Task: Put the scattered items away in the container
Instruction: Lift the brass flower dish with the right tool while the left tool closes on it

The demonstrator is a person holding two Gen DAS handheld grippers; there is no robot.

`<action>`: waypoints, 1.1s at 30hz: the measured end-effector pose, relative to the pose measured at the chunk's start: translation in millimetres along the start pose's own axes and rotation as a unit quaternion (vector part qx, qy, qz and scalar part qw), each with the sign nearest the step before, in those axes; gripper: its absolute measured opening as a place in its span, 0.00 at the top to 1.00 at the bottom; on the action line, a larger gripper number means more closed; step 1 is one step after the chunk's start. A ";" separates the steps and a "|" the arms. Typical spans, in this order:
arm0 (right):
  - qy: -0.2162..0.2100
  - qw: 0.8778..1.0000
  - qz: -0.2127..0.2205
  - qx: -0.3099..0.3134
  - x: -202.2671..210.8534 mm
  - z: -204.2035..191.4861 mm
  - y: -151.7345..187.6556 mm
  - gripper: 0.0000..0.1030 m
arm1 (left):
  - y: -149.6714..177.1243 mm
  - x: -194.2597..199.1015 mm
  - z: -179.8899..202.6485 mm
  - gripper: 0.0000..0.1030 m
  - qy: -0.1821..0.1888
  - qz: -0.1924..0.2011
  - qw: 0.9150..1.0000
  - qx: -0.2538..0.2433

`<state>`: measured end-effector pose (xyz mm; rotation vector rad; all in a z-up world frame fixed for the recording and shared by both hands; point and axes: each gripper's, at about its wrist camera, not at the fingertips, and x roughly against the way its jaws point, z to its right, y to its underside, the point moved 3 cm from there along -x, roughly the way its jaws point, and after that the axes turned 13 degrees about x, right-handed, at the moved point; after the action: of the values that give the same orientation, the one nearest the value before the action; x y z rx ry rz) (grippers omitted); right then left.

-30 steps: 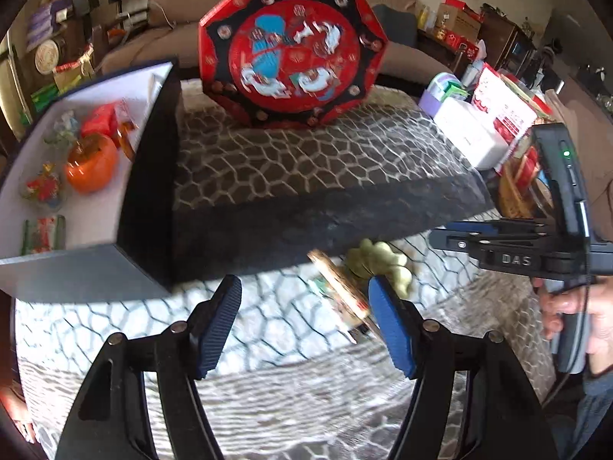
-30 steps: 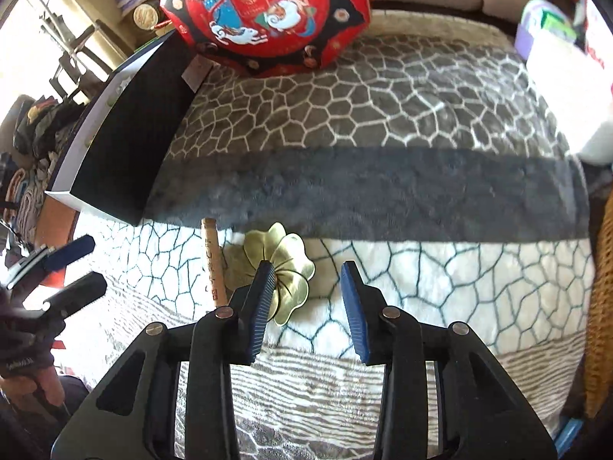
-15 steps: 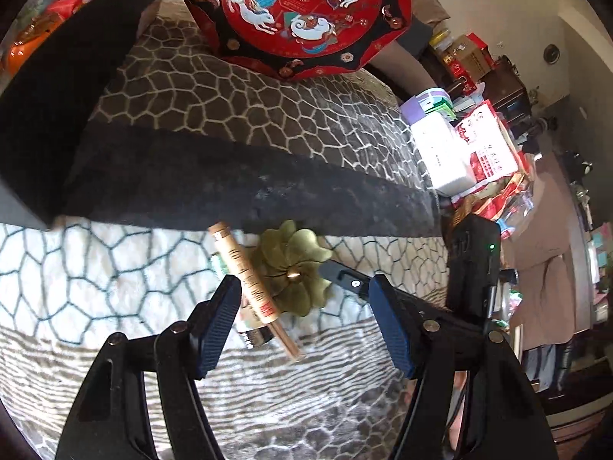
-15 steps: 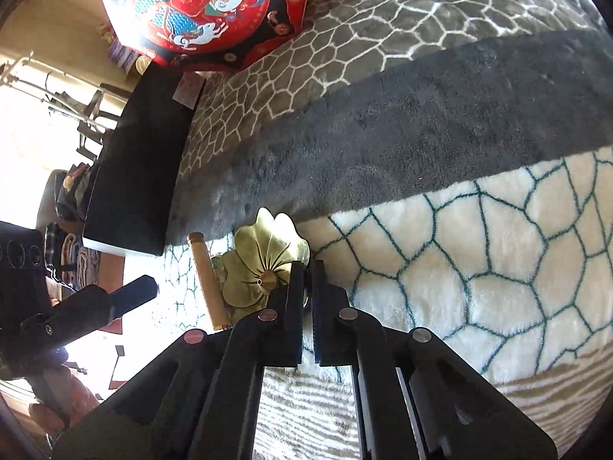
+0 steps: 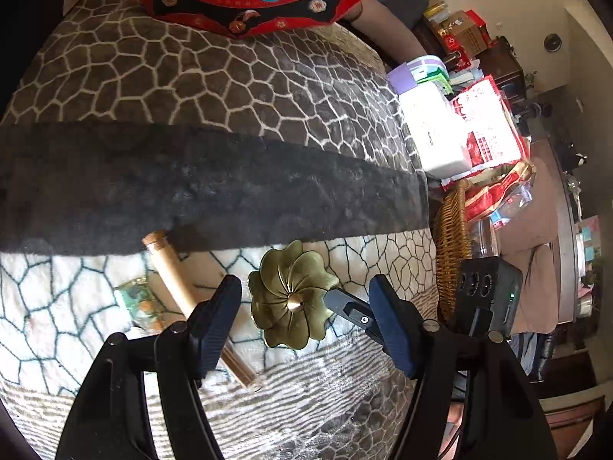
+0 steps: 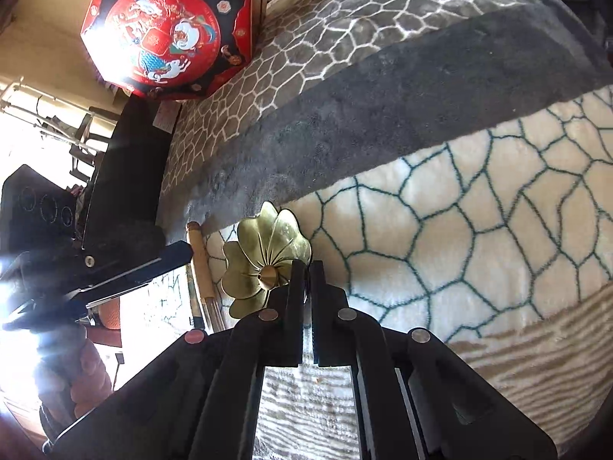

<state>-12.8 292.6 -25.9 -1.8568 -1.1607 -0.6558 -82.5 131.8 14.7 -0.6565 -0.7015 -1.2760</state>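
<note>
A patterned blanket (image 5: 237, 88) covers the counter. On its pale band lie a brass flower dish (image 5: 293, 295) and, just beside it, a tube (image 5: 184, 291). The right gripper (image 6: 308, 268) is clenched on the dish's rim — the left gripper (image 5: 306, 299) straddles the dish, fingers released.

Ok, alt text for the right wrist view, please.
The right gripper, jaws shut, pinches the edge of a brass flower-shaped dish on a patterned blanket. A tan tube lies beside the dish, and a red octagonal box stands behind.
</note>
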 end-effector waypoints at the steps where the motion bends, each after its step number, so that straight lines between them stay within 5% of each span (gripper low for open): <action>1: -0.001 1.000 0.000 -0.002 0.7 1.9 0.7 0.97 | 1.2 -8.1 0.3 0.33 -0.005 -0.007 1.000 0.003; 5: -0.001 1.000 0.001 -0.001 -0.1 3.7 1.6 0.96 | 6.0 -26.3 -5.4 0.35 -0.039 -0.007 0.999 0.008; 9: 0.001 1.000 0.000 0.003 -0.4 3.3 1.1 0.96 | 12.4 -30.7 -8.7 0.79 -0.065 0.006 0.998 -0.012; 13: 0.006 1.000 -0.001 0.008 0.3 2.8 1.7 0.96 | 11.7 -28.5 -17.5 0.93 -0.067 0.020 0.998 -0.003; 21: 0.018 0.999 0.000 0.027 6.3 -12.0 -1.1 0.96 | 18.7 -18.0 -8.3 0.93 -0.097 0.047 0.994 -0.028; 33: 0.008 0.998 0.014 0.066 19.9 -84.3 -23.9 0.95 | 11.0 58.6 -3.6 0.94 -0.098 0.086 0.990 -0.050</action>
<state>-25.8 235.3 42.1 -1.7501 -1.1386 -0.5630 -62.6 95.0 57.4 -0.9148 -0.7280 -1.1021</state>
